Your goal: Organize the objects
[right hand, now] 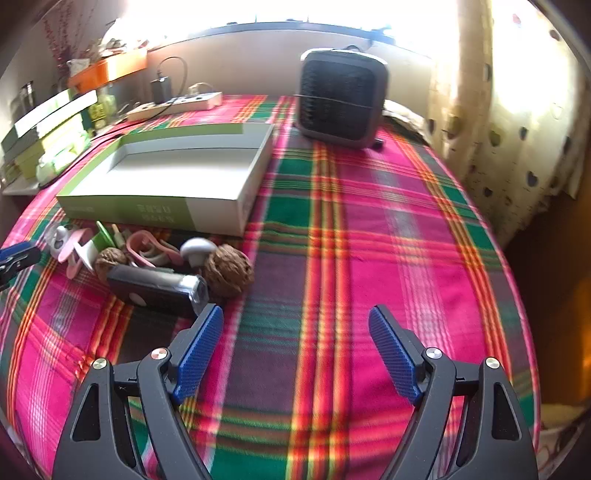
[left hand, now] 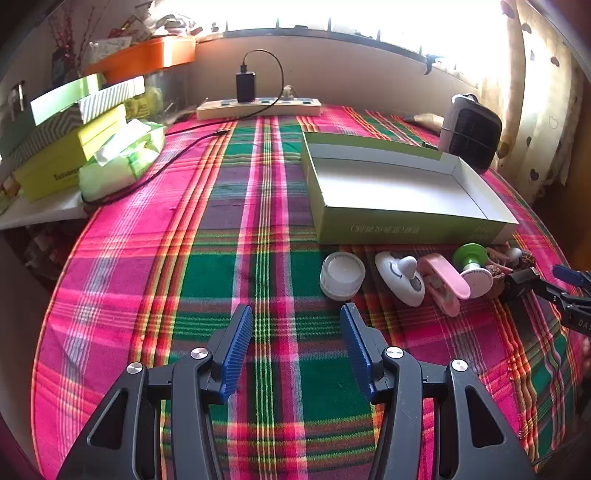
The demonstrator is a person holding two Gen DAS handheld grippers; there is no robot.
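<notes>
Both claws gape empty over the plaid tablecloth point(left hand: 229, 221)

Left gripper point(left hand: 296, 317) and right gripper point(right hand: 296, 320) hold nothing; small objects point(left hand: 406, 277) line the open box's point(left hand: 399, 184) near wall, whose print is unreadable.

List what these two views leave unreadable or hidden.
- Print on the green box: left wrist view, too small and blurred.
- Pink bands: right wrist view, tangled behind the walnuts; count unclear.
- Window: both views, washed out by glare.
- Shelf items: left wrist view, small, edge-distorted.

Woven plaid cloth point(left hand: 258, 229) covers the worktop, the open box point(left hand: 406, 225) is matt cardboard, and the walnut point(right hand: 227, 271) is rough-shelled.
</notes>
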